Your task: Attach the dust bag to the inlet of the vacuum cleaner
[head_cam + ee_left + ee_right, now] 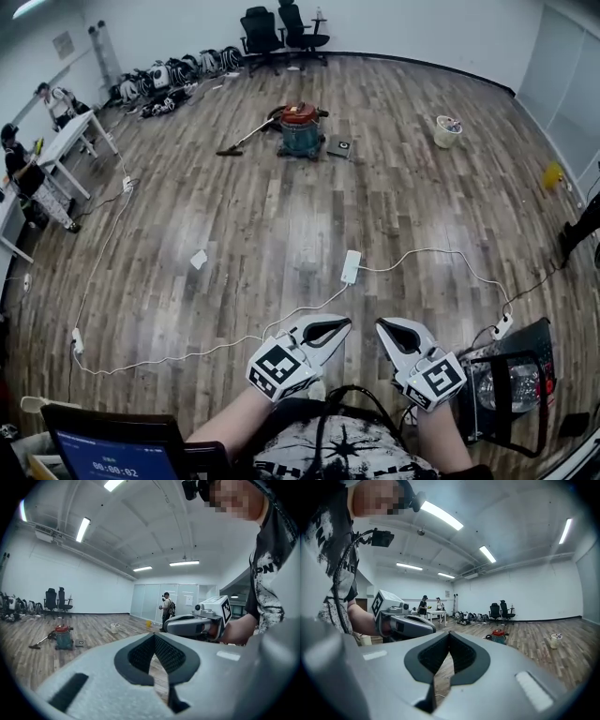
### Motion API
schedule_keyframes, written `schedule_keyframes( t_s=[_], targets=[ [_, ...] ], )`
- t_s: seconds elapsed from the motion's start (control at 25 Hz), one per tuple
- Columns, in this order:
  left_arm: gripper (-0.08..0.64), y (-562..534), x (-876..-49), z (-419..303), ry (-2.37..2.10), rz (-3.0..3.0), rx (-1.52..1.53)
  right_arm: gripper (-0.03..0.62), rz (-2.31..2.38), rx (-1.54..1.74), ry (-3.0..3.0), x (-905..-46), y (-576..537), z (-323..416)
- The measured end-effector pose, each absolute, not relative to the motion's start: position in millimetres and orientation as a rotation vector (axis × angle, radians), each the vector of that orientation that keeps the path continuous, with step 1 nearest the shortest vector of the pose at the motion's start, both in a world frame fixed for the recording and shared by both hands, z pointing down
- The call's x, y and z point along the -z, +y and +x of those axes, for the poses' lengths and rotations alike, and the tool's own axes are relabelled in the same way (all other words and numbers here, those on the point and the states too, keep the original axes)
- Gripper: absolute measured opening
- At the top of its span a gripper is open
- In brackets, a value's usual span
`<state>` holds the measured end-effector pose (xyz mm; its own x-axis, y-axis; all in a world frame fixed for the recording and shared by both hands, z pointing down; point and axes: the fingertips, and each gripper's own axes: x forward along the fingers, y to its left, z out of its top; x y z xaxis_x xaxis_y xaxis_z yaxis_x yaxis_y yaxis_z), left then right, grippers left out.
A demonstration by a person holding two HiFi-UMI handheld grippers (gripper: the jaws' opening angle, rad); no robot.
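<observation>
Left tongs (339, 325) and right tongs (385, 326), both closed and empty, sit well apart from the vacuum cleaner (301, 129), so attaching seemingly hasn't begun.

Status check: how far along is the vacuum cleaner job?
Nothing looks done yet: the vacuum cleaner stands far off across the floor. In hand: nothing; left tool and right tool are shut and empty. No dust bag identifiable; fetching and attaching it remain.

Right gripper (449, 635) jaws together, nothing between; left gripper (405, 624) at frame left; vacuum cleaner (498, 637) right of centre.
</observation>
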<state>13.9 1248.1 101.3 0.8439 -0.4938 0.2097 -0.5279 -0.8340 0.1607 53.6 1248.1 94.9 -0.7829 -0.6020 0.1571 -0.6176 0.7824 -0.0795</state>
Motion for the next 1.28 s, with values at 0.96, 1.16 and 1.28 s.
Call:
schedule_keyframes(
  t_s=[0.96, 1.16, 1.28],
  targets=[
    [0.001, 1140.6, -111.2, 43.1, -0.639, 2.87, -0.209, 0.003, 1.136, -0.177, -2.768, -102.3, 1148.3, 85.8],
    [0.002, 1091.4, -114.8, 62.5, -0.679, 2.855, -0.237, 0.003, 1.1, -0.189, -2.802, -107.2, 1095.5, 104.8],
    [0.001, 1060.1, -114.8, 79.4, -0.697, 2.841, -0.252, 0.003, 1.07, -0.196, -2.819, -106.3, 1061.9, 119.5]
  ],
)
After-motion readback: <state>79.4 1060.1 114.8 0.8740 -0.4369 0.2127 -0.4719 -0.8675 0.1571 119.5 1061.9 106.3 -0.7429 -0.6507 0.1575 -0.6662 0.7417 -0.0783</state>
